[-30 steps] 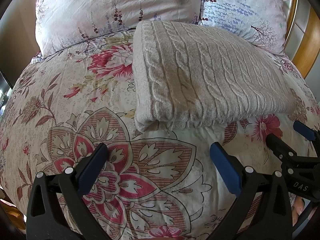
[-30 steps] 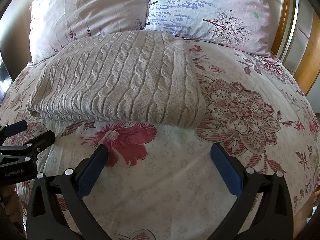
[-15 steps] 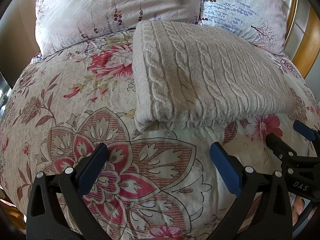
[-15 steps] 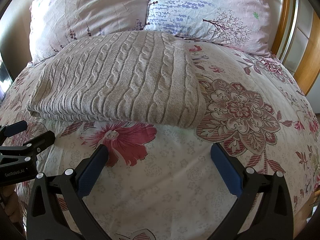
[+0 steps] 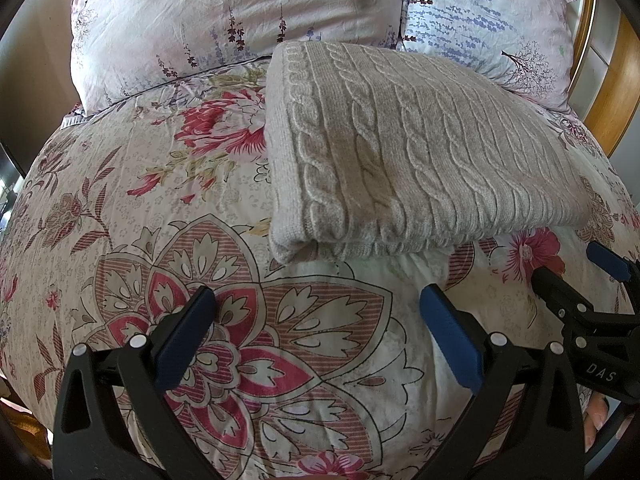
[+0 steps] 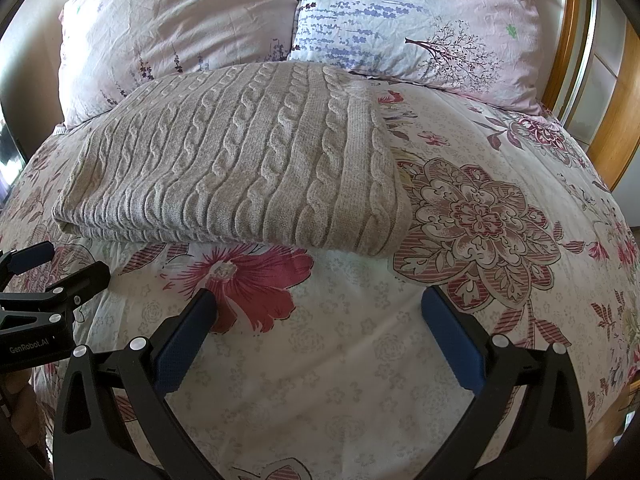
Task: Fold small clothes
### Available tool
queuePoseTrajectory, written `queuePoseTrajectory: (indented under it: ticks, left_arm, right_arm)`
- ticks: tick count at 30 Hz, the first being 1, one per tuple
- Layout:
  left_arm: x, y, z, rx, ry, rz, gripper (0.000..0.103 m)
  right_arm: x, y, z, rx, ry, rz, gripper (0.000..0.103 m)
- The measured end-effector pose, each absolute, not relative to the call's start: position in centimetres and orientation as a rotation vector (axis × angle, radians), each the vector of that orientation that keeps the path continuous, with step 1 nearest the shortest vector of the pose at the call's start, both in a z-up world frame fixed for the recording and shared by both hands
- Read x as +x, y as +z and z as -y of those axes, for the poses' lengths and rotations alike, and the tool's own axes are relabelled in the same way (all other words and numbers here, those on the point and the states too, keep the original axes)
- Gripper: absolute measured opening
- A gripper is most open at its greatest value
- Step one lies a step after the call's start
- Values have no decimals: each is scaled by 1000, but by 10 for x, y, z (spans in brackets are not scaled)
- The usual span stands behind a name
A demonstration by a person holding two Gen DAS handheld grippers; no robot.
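On the floral duvet [image 5: 120,200], your left gripper [image 5: 316,316] and right gripper [image 6: 320,312] gape empty; keep them clear of the folded cable-knit sweater [image 5: 420,152].

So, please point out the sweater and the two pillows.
sweater [image 5: 408,152], left wrist view, middle of its top face
pink pillow [image 5: 224,12], left wrist view, centre
blue pillow [image 6: 420,16], right wrist view, centre

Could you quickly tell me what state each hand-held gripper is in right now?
Left hand-held gripper: open, holding nothing, short of the folded sweater.
Right hand-held gripper: open, holding nothing.
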State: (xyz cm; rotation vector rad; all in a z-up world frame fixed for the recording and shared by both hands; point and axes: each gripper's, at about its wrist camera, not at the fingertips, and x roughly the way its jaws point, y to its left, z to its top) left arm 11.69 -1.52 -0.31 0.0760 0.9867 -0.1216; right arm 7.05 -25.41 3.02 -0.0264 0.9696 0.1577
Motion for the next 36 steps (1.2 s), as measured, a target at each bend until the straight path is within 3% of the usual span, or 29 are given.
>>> queuePoseTrajectory:
  ticks: [36]
  left_arm:
    - [118, -4, 15, 78, -124, -1000, 101]
  right_arm:
    - [71, 31, 254, -26, 155, -969, 102]
